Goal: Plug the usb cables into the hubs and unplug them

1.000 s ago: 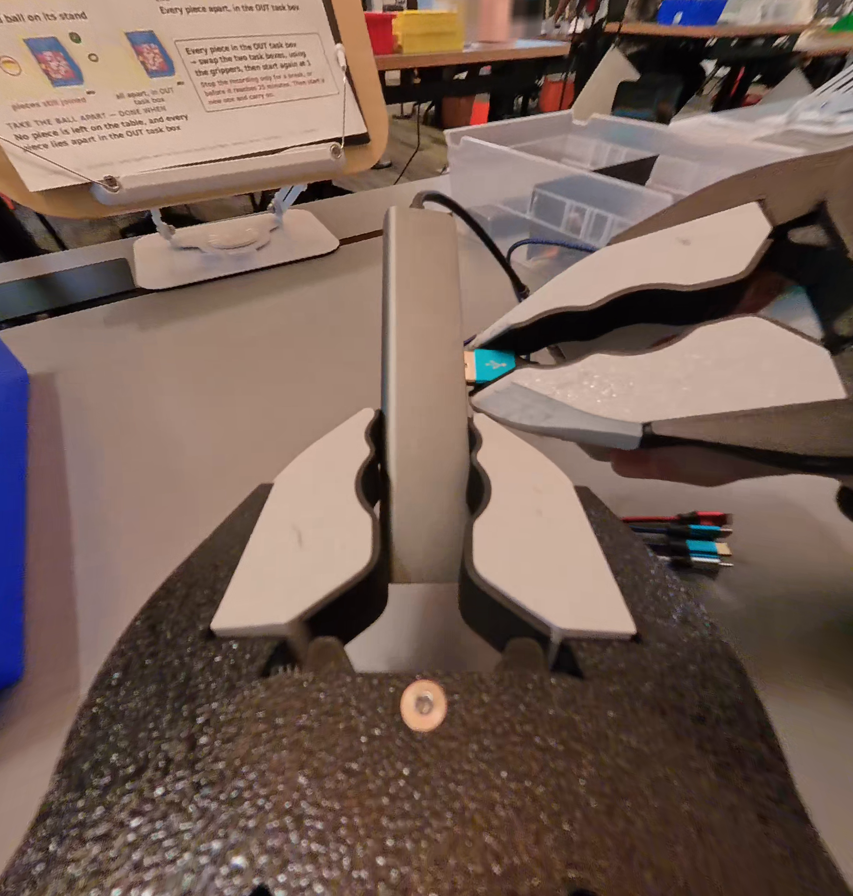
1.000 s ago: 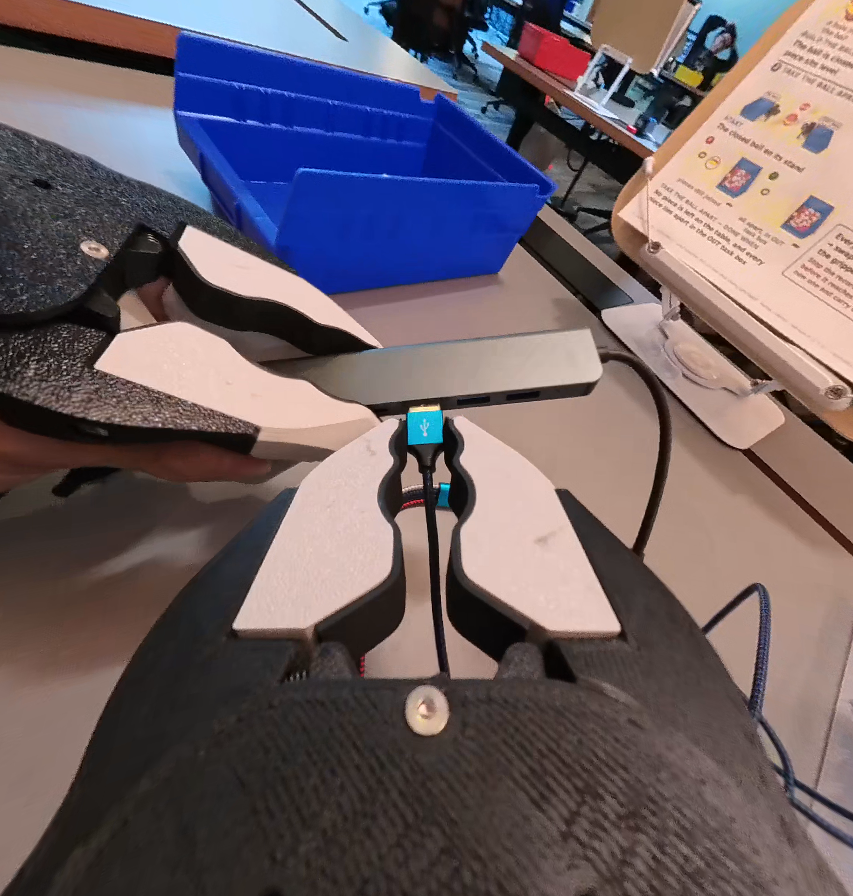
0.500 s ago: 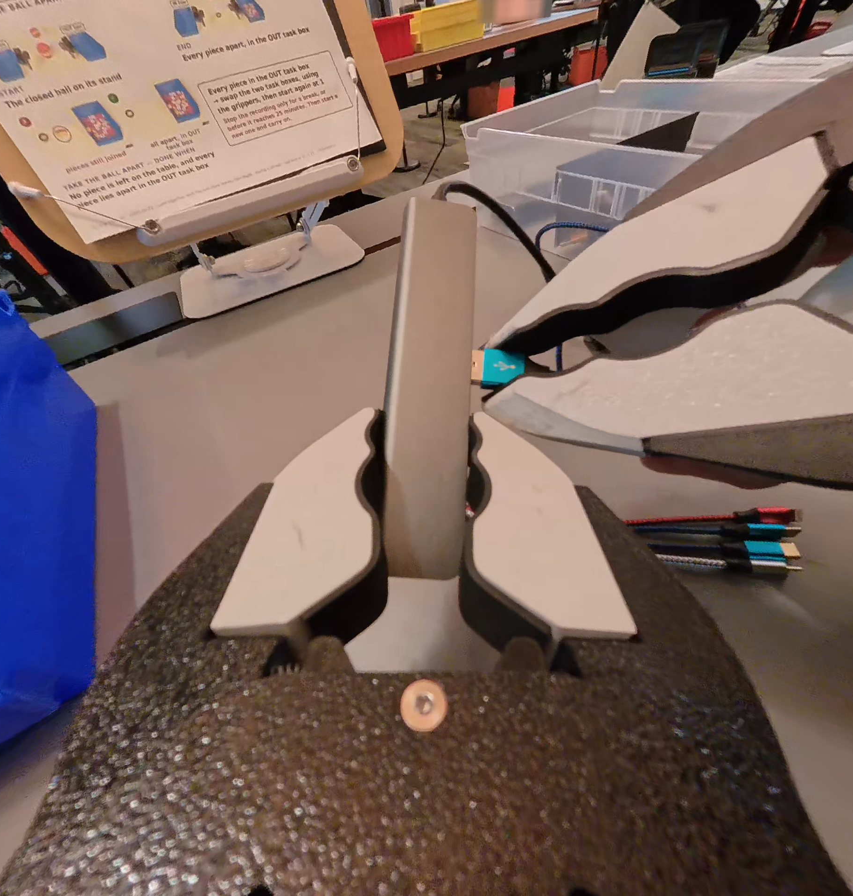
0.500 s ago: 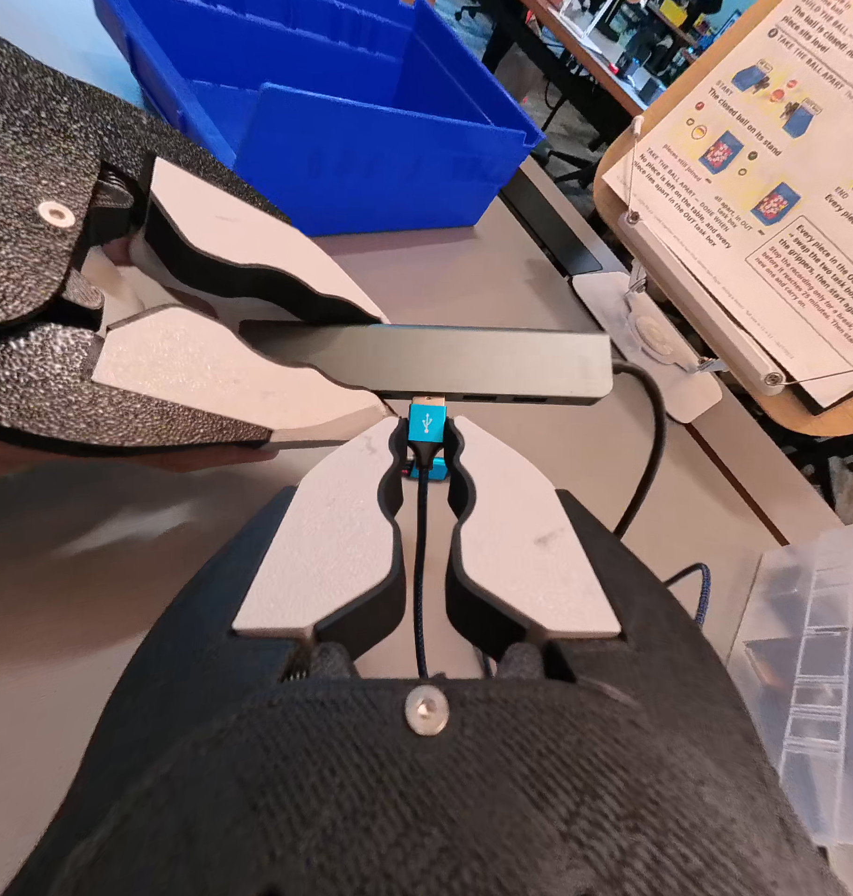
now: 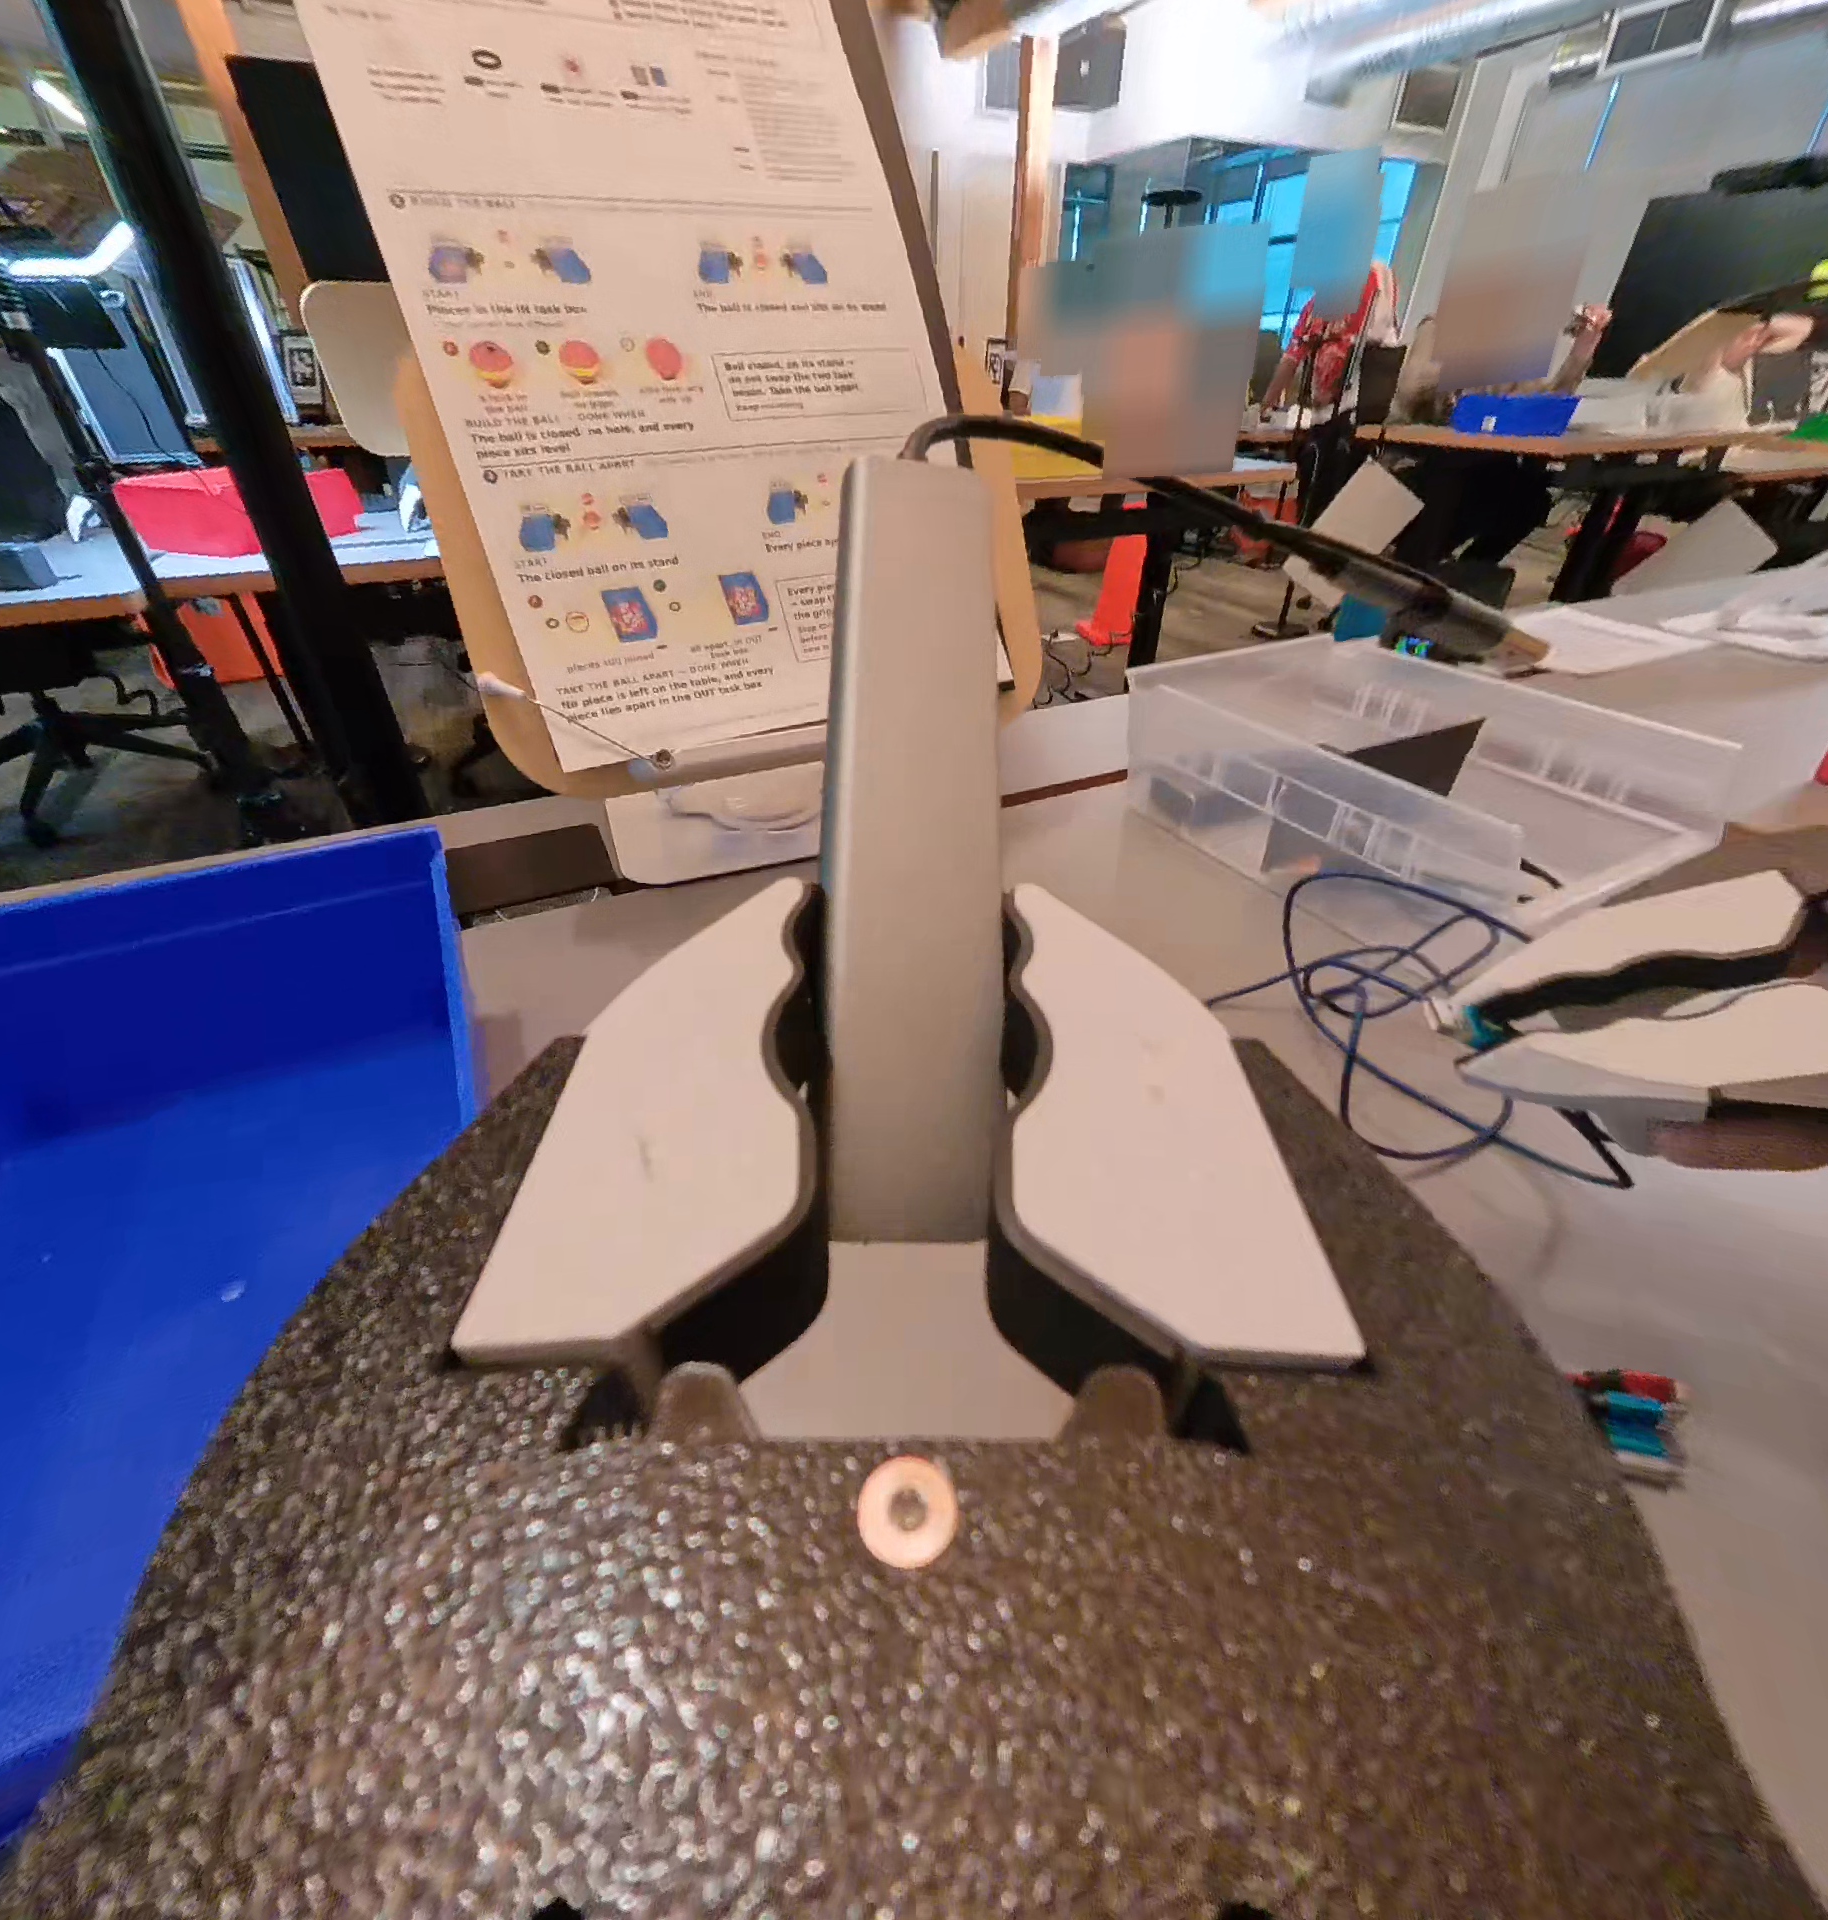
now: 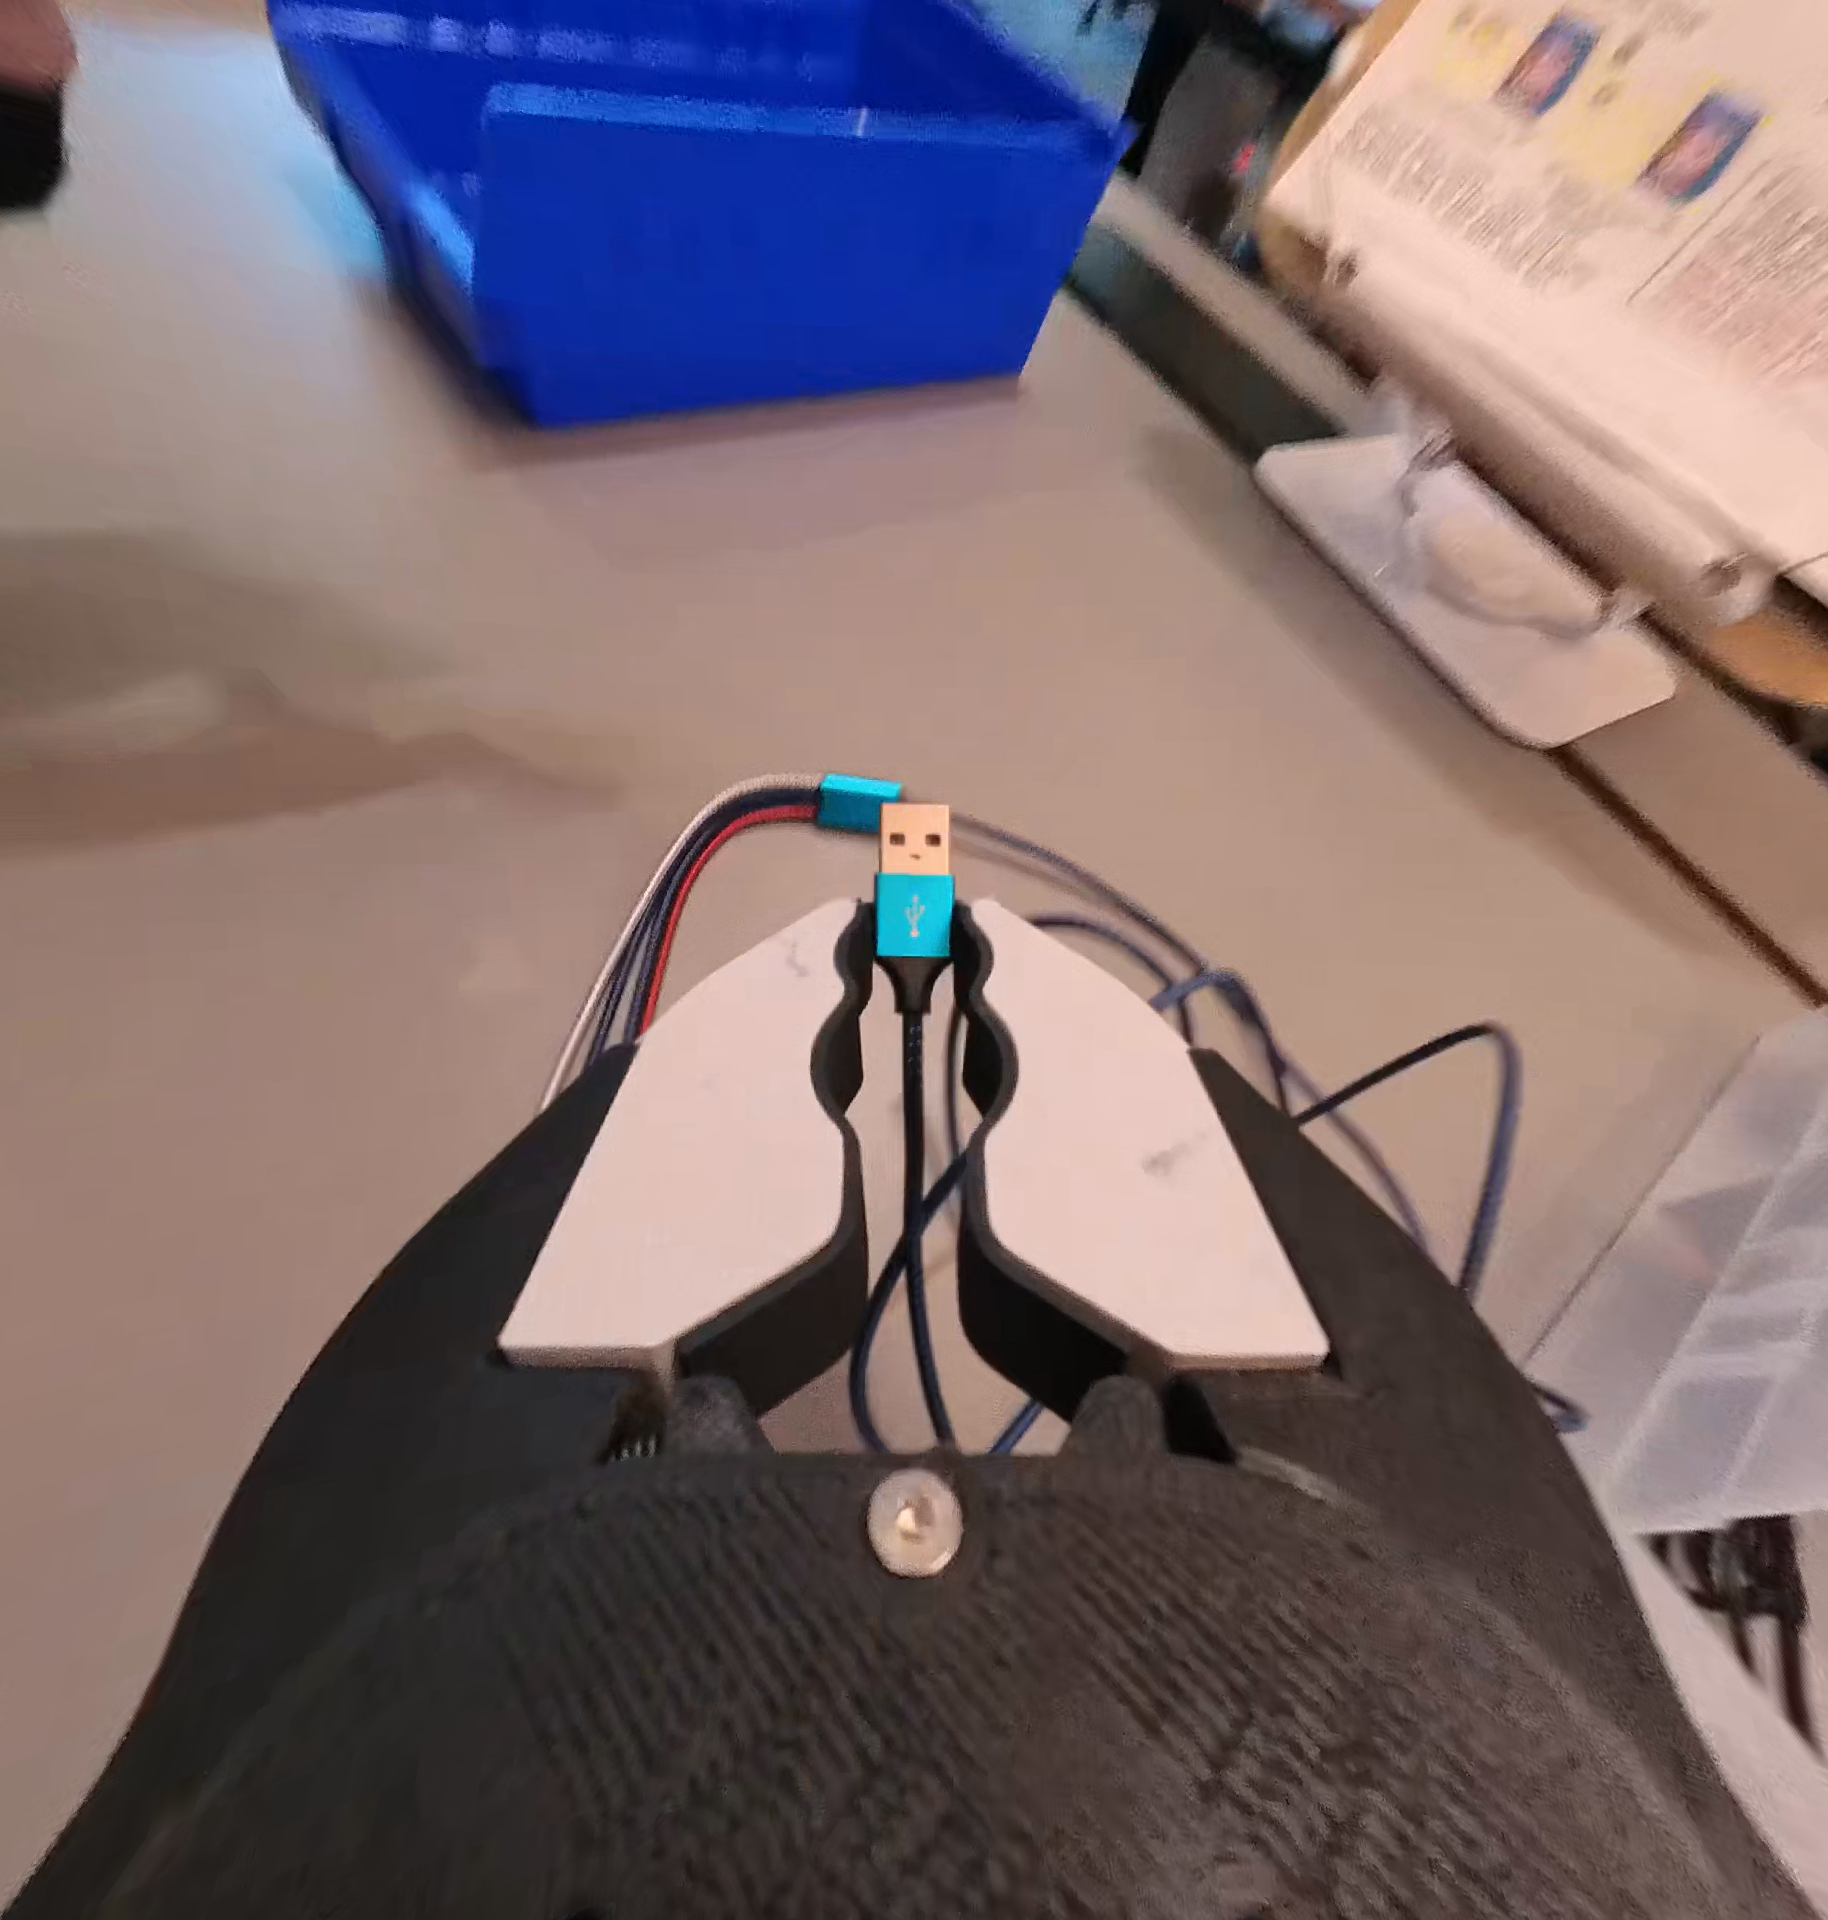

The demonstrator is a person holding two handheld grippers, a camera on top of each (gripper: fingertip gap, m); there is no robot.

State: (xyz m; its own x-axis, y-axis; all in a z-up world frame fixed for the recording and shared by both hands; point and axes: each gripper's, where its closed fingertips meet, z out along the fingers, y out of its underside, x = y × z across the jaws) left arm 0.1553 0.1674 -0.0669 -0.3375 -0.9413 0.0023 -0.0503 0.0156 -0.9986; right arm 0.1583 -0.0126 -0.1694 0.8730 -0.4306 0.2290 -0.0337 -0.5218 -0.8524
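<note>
USB plug (image 6: 915,894) with a teal shell sat pinched in the right gripper (image 6: 912,920), its metal tip bare and pointing to 12 o'clock above the table (image 6: 266,935). Grey hub (image 5: 910,831) stood clamped in the left gripper (image 5: 908,914), well apart; beyond, at 11 o'clock, sat a blue bin (image 6: 723,208)

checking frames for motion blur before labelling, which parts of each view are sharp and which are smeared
Right wrist view: the teal usb plug and the right gripper holding it are sharp, while the blue bin and the instruction sheet behind are smeared. Left wrist view: the hub in the left gripper is crisp, the room behind is soft, and straight edges bow from the wide lens.
</note>
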